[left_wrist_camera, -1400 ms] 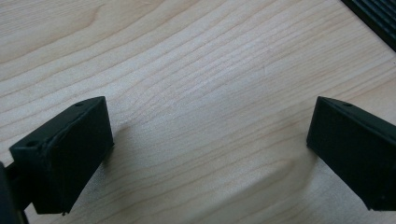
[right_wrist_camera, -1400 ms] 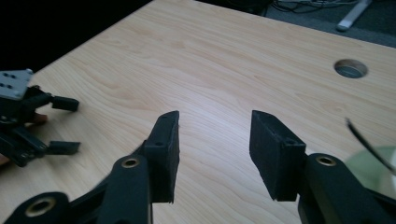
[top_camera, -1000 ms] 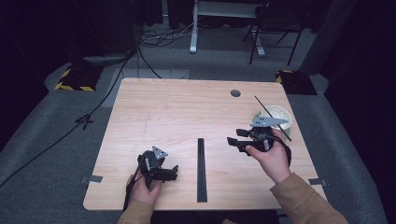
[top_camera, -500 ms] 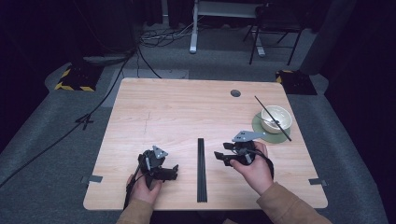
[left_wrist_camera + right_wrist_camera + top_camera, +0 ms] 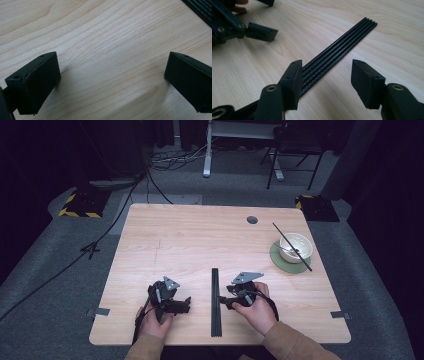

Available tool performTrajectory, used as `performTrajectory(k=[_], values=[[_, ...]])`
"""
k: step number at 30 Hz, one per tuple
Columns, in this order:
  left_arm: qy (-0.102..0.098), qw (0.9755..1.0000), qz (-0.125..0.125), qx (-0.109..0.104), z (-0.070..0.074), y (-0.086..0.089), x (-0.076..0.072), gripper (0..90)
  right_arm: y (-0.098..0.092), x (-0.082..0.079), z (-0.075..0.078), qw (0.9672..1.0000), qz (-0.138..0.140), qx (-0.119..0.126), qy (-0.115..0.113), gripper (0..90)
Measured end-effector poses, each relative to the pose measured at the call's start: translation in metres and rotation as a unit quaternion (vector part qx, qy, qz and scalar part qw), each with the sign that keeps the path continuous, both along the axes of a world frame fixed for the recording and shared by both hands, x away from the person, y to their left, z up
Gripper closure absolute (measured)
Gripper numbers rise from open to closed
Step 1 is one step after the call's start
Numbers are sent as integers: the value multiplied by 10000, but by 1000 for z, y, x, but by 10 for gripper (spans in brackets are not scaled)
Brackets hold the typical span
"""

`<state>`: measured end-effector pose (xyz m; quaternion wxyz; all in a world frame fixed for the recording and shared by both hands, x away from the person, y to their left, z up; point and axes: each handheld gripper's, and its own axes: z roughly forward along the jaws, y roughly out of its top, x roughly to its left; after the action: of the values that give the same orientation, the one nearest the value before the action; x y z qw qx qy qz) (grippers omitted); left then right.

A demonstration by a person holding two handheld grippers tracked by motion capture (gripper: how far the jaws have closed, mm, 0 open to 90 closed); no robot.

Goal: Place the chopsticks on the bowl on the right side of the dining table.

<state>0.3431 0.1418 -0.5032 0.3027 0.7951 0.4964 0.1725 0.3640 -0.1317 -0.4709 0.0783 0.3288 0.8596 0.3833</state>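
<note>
Hovering low over the table point(image 5: 165, 235), the right gripper point(image 5: 325, 80) has jaws spread wide w/ nothing between them yet. The black chopsticks point(image 5: 337, 53), several laid side by side as one flat strip, run out from just under its left jaw and away from it, so the jaws sit at the near end, prob. to straddle and pinch one stick off the edge of the strip. In the high view the right gripper point(image 5: 231, 299) is just right of the chopsticks point(image 5: 215, 302), nearly touching. The left gripper point(image 5: 110, 82) is also open, empty, bare wood between jaws; the strip's corner is off to its far right. It point(image 5: 182, 305) prob. rests clear so as not to crowd the pick. Well beyond the right gripper: bowl point(image 5: 296, 247) on green coaster point(image 5: 277, 262), one stick point(image 5: 291, 246) already across it.
</note>
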Motion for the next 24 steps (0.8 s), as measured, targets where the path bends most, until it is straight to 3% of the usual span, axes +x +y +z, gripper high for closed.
performTrajectory(k=[1,3,15,24], values=[[-2,10000,-1,2,0,0,0,5,2,-1,-2,10000,35,-25,40,448],[0,10000,0,2,0,0,0,5,5,-2,-6,9999,-152,-52,32,449],[-1,10000,1,1,0,0,0,6,8,-5,-17,9995,-77,-299,29,425],[0,10000,0,-4,0,0,0,5,9,-7,-19,9994,-108,-337,25,424]])
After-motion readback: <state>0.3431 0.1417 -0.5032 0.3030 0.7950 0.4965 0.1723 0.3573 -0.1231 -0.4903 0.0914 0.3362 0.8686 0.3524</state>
